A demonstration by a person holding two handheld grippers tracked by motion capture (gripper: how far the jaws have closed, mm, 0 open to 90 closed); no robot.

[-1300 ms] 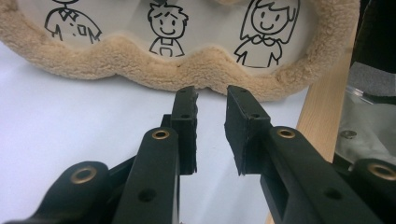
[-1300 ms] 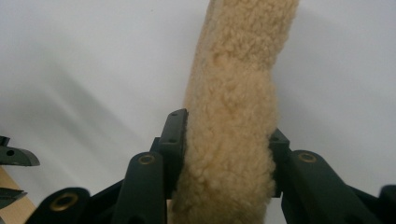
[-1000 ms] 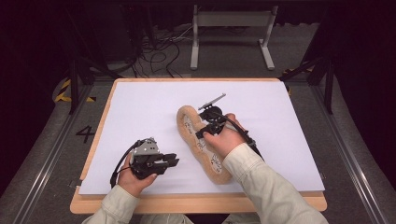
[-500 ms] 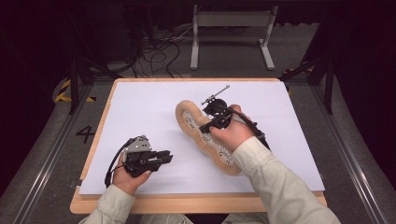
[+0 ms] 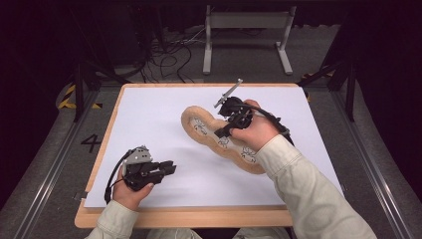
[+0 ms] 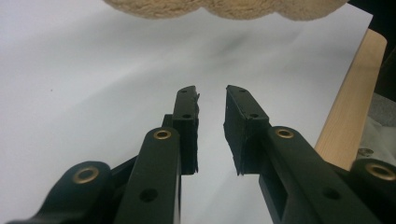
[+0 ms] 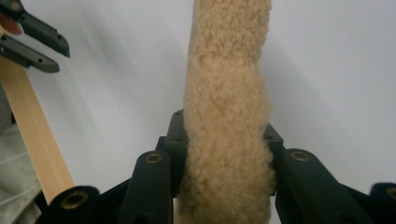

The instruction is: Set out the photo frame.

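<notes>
Here the desk (image 5: 199, 219), a wooden board under a white sheet (image 5: 164, 124), carries one thing: a long, lumpy, tan fleece cushion (image 5: 199, 127) with small printed figures on its top. Its long axis runs on a slant in the high view, from the middle of the sheet, farther from the person, down toward the near right. The right gripper (image 5: 230, 124) sits across that axis at the cushion's middle, and the right gripper view shows its jaws clamped on the fleece (image 7: 227, 140) from both sides, the cushion running straight away from them. The left gripper (image 5: 166, 168) rests low at the near left of the sheet, well apart from the cushion, jaws a little apart with nothing between them; its own view puts the cushion's edge (image 6: 224, 7) straight ahead across bare sheet. So the right hand is much the nearer, and any help from the left would probably mean reaching forward and to the right toward the cushion's far end.
</notes>
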